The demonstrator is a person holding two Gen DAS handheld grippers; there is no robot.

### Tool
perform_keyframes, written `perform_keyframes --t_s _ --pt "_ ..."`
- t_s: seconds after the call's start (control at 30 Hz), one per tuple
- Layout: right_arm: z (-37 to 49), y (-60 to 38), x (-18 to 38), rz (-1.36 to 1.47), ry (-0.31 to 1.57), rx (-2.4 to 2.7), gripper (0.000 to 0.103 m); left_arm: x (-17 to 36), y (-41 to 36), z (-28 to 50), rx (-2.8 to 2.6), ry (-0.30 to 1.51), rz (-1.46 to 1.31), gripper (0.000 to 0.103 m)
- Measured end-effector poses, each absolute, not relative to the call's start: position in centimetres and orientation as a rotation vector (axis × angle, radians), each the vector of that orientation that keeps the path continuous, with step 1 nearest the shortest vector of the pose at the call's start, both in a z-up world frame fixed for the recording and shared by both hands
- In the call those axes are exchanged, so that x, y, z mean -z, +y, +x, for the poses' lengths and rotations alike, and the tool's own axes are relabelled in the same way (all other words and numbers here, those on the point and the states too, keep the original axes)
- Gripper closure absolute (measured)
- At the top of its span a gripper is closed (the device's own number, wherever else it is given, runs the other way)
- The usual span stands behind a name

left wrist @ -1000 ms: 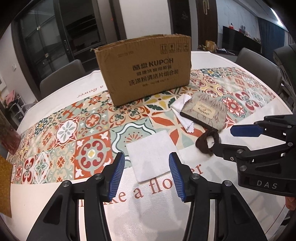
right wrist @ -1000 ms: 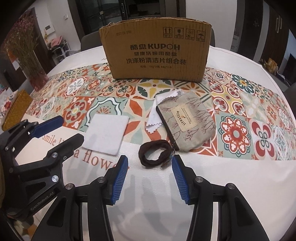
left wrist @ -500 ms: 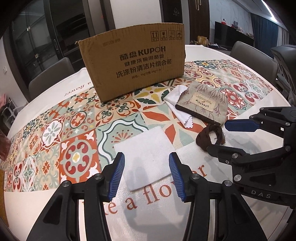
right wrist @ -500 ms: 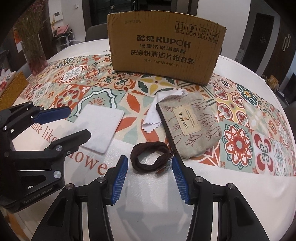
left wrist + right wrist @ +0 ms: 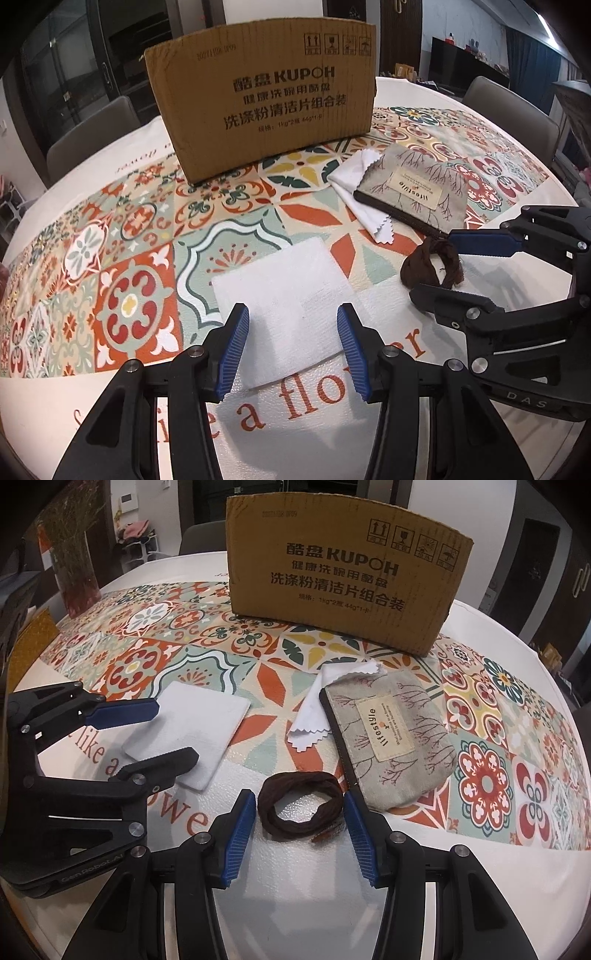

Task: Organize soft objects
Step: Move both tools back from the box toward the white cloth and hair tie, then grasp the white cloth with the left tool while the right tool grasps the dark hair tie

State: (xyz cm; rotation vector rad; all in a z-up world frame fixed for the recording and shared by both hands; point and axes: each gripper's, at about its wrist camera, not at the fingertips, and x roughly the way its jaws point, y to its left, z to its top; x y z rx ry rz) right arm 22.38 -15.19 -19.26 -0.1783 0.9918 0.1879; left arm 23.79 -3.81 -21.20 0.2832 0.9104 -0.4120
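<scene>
A white square cloth pad [image 5: 291, 299] lies flat on the table, and my left gripper [image 5: 293, 325] is open with its jaws either side of the pad's near half. The pad also shows in the right wrist view [image 5: 195, 731]. A brown hair tie [image 5: 301, 806] lies between the open jaws of my right gripper [image 5: 300, 812]; it also shows in the left wrist view [image 5: 430, 266]. A beige fabric "lifestyle" pouch [image 5: 388, 738] lies right of it, on a white zigzag-edged cloth [image 5: 325, 705]. A cardboard box [image 5: 343, 576] stands behind.
The round table [image 5: 295, 904] has a patterned tile-print cover with a white border. A vase of dried flowers [image 5: 74, 565] stands at the far left. Grey chairs [image 5: 88, 129] stand around the table.
Both grippers have moved forward and down. The left jaws now straddle the white pad and the right jaws now straddle the hair tie. Nothing on the table has moved.
</scene>
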Motion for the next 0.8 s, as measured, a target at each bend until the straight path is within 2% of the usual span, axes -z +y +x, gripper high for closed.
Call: perform_keyframes --t_s 0.23,0.37,0.4,0.5,0.6,0.73,0.8 --pt "22.41 -14.90 19.43 -0.193 0.981 -0.199 0.052 21.36 -3.69 23.97 0.407 0.912 0.255 0.054" --pt "22.43 -14.86 19.59 -0.177 0.988 -0.210 0.053 21.38 -3.49 24.01 0.419 0.924 0.220 0.063" --pt "22.41 -14.82 19.59 -0.178 0.987 -0.210 0.055 21.36 -3.55 23.97 0.421 0.924 0.218 0.068" --pt "22.29 -14.77 19.54 -0.180 0.987 -0.207 0.064 21.27 -3.70 23.85 0.421 0.928 0.213 0.083" --pt "22.23 -14.84 19.45 -0.170 0.993 -0.213 0.073 21.19 -3.74 23.87 0.415 0.937 0.206 0.093" --pt "22.19 -15.12 19.07 -0.147 0.990 -0.218 0.086 20.95 -3.68 23.85 0.400 0.948 0.190 0.094" --pt "22.19 -15.23 18.80 -0.137 0.983 -0.219 0.086 20.65 -3.70 23.69 0.394 0.943 0.185 0.095"
